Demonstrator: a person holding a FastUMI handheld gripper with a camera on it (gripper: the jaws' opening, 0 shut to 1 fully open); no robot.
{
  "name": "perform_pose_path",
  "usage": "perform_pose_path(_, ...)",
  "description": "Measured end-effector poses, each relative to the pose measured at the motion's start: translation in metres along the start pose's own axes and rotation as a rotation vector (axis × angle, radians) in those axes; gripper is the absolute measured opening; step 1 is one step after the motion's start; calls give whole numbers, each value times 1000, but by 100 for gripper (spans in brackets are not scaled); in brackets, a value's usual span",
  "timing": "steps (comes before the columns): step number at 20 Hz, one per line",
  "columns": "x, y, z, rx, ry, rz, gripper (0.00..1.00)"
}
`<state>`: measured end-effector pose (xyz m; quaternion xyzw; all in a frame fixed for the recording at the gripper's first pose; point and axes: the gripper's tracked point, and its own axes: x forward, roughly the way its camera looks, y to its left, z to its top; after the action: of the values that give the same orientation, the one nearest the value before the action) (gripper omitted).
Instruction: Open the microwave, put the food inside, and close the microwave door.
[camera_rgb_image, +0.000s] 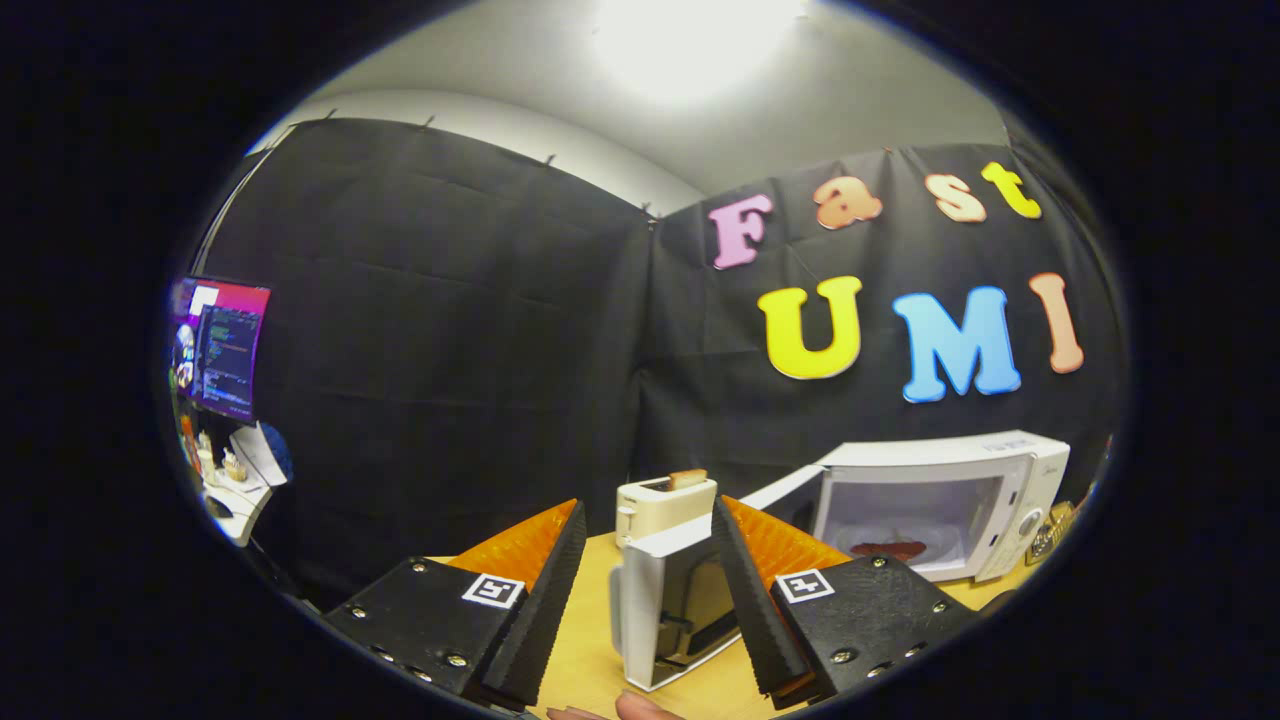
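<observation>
Gripper (645, 590), low in the frame, has its fingers spread wide with nothing pinched; the edge of the swung-open microwave door (672, 600) stands between them. At lower right the white microwave (985, 470) sits open on the wooden table (585, 640), with what looks like reddish food (888, 549) inside. A toaster (662, 505) stands behind the door, at centre.

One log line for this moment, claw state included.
door: open, between claw fingers | food: inside microwave | claw: open, not gripping | next: close door
</observation>
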<state>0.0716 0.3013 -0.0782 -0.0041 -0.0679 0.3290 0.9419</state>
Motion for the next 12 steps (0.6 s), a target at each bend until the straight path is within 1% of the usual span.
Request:
perform_pose_path(1, 6, 17, -5, -5, 9, 29, 77)
perform_pose_path(3, 18, 38, -32, 34, 67, 58, 77)
perform_pose_path(4, 21, 45, -44, 53, 96, 49, 77)
perform_pose_path(6, 35, 43, -66, 61, 136, -5, 77)
perform_pose_path(8, 51, 35, -85, 79, 169, -58, 56)
perform_pose_path(10, 59, 10, -111, 118, 238, -164, 35)
perform_pose_path(11, 61, 13, -118, 166, 265, -135, 22)
perform_pose_path(12, 69, 11, -135, 179, 302, -145, 20)
